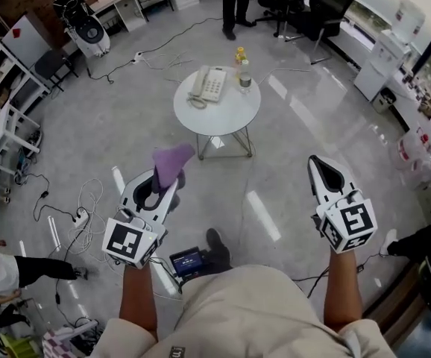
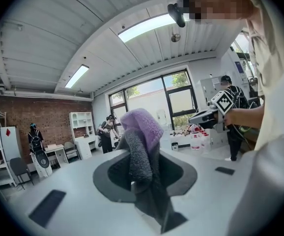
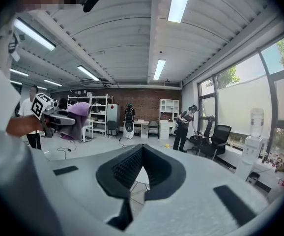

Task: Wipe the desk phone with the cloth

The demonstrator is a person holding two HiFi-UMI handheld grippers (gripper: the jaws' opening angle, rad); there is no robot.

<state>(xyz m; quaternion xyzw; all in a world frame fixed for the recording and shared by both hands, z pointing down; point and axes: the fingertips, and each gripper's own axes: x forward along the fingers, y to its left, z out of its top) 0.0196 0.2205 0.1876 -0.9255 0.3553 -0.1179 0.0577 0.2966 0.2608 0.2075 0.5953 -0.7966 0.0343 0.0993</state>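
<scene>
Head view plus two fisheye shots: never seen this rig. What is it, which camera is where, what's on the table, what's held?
There is no robot here: a person holds a claw in each hand. The head view comes from a camera on the person's head, looking down. Each fisheye camera rides on one claw and looks along its jaws. The left claw is shut on a purple cloth. The right claw is shut and empty. Ahead, a round white table carries a desk phone, a clear bottle and a small yellow item.
</scene>
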